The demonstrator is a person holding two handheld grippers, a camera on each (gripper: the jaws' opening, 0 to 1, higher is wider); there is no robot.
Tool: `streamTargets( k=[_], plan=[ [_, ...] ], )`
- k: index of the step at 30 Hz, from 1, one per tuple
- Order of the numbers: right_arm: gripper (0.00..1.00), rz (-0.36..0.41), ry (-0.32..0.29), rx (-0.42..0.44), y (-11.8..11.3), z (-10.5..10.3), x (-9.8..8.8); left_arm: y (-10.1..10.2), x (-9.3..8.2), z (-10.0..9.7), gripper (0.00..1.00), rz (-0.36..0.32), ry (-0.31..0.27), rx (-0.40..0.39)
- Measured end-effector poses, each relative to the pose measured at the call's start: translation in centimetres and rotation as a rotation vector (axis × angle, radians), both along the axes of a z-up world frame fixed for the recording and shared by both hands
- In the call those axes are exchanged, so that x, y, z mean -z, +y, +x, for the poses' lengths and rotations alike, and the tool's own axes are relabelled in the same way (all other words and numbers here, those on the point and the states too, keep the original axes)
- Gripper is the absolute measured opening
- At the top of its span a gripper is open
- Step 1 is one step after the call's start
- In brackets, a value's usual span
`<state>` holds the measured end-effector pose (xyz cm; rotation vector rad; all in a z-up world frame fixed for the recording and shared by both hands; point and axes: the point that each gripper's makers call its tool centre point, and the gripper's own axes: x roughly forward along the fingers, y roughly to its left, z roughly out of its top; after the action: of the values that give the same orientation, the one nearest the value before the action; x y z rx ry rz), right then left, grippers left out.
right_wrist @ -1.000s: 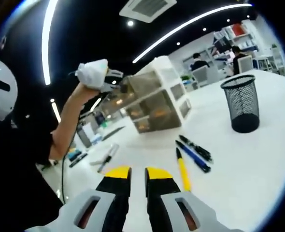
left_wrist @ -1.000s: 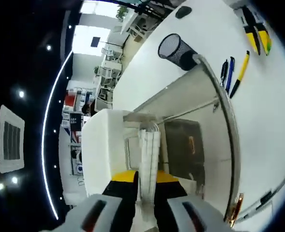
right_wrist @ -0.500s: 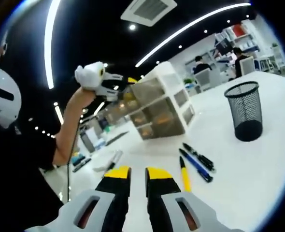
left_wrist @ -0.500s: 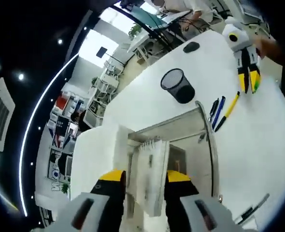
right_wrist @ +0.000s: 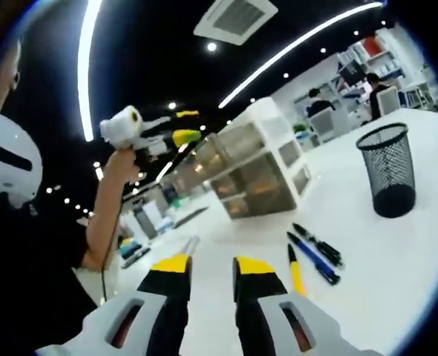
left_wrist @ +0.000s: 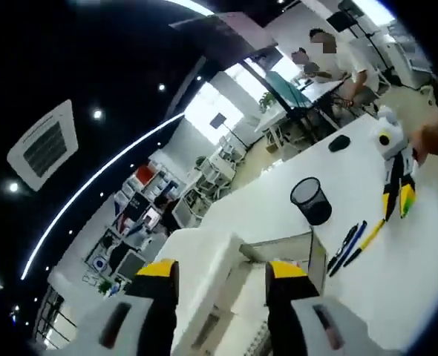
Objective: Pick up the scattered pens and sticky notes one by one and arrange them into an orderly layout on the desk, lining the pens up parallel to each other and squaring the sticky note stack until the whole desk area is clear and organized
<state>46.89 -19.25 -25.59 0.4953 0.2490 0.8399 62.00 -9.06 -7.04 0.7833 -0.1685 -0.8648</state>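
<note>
Hovering w/ both tongs released: left tongs [left_wrist: 220, 276] are raised above the white plastic drawer unit [right_wrist: 257, 167], right tongs [right_wrist: 207, 268] are hanging low over the white desk [right_wrist: 397, 259], nothing held. Three pens are lying near-parallel beside the drawers: black pen [right_wrist: 318, 244], blue pen [right_wrist: 313, 259], yellow pen [right_wrist: 296, 270]. Probably light, stiff, slick; they're asking for a mid-barrel pinch. A black mesh pen cup [right_wrist: 387, 177] is standing well apart, leaving open desk between. Sticky notes: can't tell.

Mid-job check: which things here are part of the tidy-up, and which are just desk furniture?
Job: black pen, blue pen, yellow pen, pens near the desk edge.
Not job: mesh pen cup, drawer unit.
</note>
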Motion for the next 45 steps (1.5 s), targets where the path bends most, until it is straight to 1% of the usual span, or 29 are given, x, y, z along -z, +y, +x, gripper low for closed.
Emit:
streamTargets(
  k=[1, 2, 3, 4, 5, 7, 9, 11, 13, 16, 18, 20, 21, 22, 23, 24, 26, 28, 29, 32, 33, 34, 35, 37, 39, 40, 42, 44, 45],
  plan=[
    [0.21, -0.006, -0.009, -0.007, 0.1, 0.0, -0.2, 0.7, -0.4, -0.5, 0.47, -0.044, -0.004, -0.010],
    [0.21, -0.038, -0.036, -0.018, 0.3, 0.1, -0.4, 1.3, -0.3, -1.2, 0.47, -0.059, -0.011, 0.002],
    [0.21, -0.037, -0.033, -0.013, 0.4, 0.3, -0.6, 1.5, -0.1, -1.5, 0.47, -0.069, -0.006, 0.003],
    [0.22, -0.037, -0.029, -0.011, 0.5, 0.5, -0.8, 1.9, 0.2, -1.8, 0.47, -0.092, 0.019, -0.002],
    [0.22, -0.039, -0.032, -0.012, 0.8, 0.5, -1.1, 2.3, 0.7, -2.1, 0.47, -0.094, 0.034, -0.001],
    [0.22, -0.063, -0.075, -0.026, 1.4, 0.3, -1.5, 2.8, 1.3, -2.9, 0.47, -0.111, 0.041, 0.002],
    [0.23, -0.062, -0.062, -0.023, 1.8, 0.3, -1.2, 3.3, 1.6, -3.8, 0.47, -0.138, 0.041, 0.012],
    [0.24, -0.057, -0.047, -0.026, 2.6, 0.0, -1.0, 3.5, 1.2, -5.0, 0.46, -0.205, 0.043, 0.040],
    [0.24, -0.078, -0.068, -0.032, 3.2, -0.5, -0.9, 4.2, 0.4, -5.9, 0.46, -0.284, 0.043, 0.051],
    [0.27, -0.056, -0.050, -0.008, 3.6, -0.6, -1.2, 6.2, -0.8, -6.8, 0.44, -0.410, 0.036, 0.039],
    [0.28, -0.051, -0.100, -0.012, 4.3, -1.4, -2.4, 7.2, -0.7, -7.0, 0.44, -0.455, 0.069, 0.027],
    [0.28, -0.067, -0.123, -0.011, 4.8, -2.0, -2.9, 8.2, -0.4, -7.3, 0.44, -0.484, 0.085, 0.014],
    [0.29, -0.063, -0.118, 0.002, 5.1, -2.2, -3.2, 8.9, -0.1, -7.4, 0.44, -0.487, 0.090, 0.014],
    [0.30, -0.050, -0.119, 0.008, 5.3, -2.4, -3.6, 9.5, 0.8, -7.3, 0.44, -0.478, 0.154, -0.005],
    [0.30, -0.040, -0.150, 0.007, 5.9, -2.9, -4.3, 10.3, 1.6, -7.1, 0.45, -0.479, 0.224, -0.041],
    [0.30, -0.046, -0.164, 0.010, 6.3, -3.2, -4.5, 11.1, 1.8, -7.1, 0.45, -0.491, 0.264, -0.067],
    [0.31, -0.064, -0.194, 0.024, 7.0, -3.5, -4.5, 12.3, 1.4, -7.6, 0.47, -0.488, 0.236, -0.060],
    [0.31, -0.068, -0.193, 0.023, 8.0, -3.7, -3.9, 13.3, 1.6, -8.7, 0.47, -0.471, 0.207, -0.061],
    [0.31, -0.064, -0.170, 0.020, 8.5, -3.7, -3.4, 13.7, 1.9, -9.3, 0.47, -0.473, 0.203, -0.061],
    [0.31, -0.070, -0.141, -0.005, 9.7, -4.1, -2.6, 15.2, 3.2, -10.2, 0.49, -0.573, 0.290, -0.086],
    [0.31, -0.077, -0.143, -0.012, 10.0, -4.3, -2.5, 15.8, 3.4, -10.3, 0.53, -0.605, 0.293, -0.112],
    [0.31, -0.086, -0.144, -0.012, 10.1, -4.3, -2.4, 16.1, 3.7, -10.8, 0.56, -0.600, 0.272, -0.110],
    [0.31, -0.096, -0.139, -0.006, 10.1, -4.1, -2.2, 16.4, 4.0, -11.3, 0.55, -0.599, 0.243, -0.116],
    [0.31, -0.116, -0.140, 0.014, 10.1, -4.1, -2.2, 16.6, 5.0, -12.2, 0.53, -0.568, 0.191, -0.128],
    [0.30, -0.116, -0.139, 0.035, 9.8, -4.0, -2.3, 16.0, 6.7, -13.4, 0.53, -0.555, 0.202, -0.129],
    [0.29, -0.114, -0.139, 0.042, 9.6, -4.0, -2.4, 15.8, 7.3, -13.8, 0.53, -0.551, 0.215, -0.124],
    [0.28, -0.119, -0.123, 0.068, 9.1, -3.7, -2.0, 15.1, 9.6, -14.9, 0.52, -0.554, 0.306, -0.112],
    [0.28, -0.139, -0.095, 0.078, 8.7, -3.4, -1.4, 15.0, 10.3, -15.2, 0.52, -0.538, 0.312, -0.102],
    [0.28, -0.147, -0.085, 0.076, 8.6, -3.4, -1.2, 15.5, 11.1, -15.1, 0.52, -0.420, 0.259, -0.117]
  ],
)
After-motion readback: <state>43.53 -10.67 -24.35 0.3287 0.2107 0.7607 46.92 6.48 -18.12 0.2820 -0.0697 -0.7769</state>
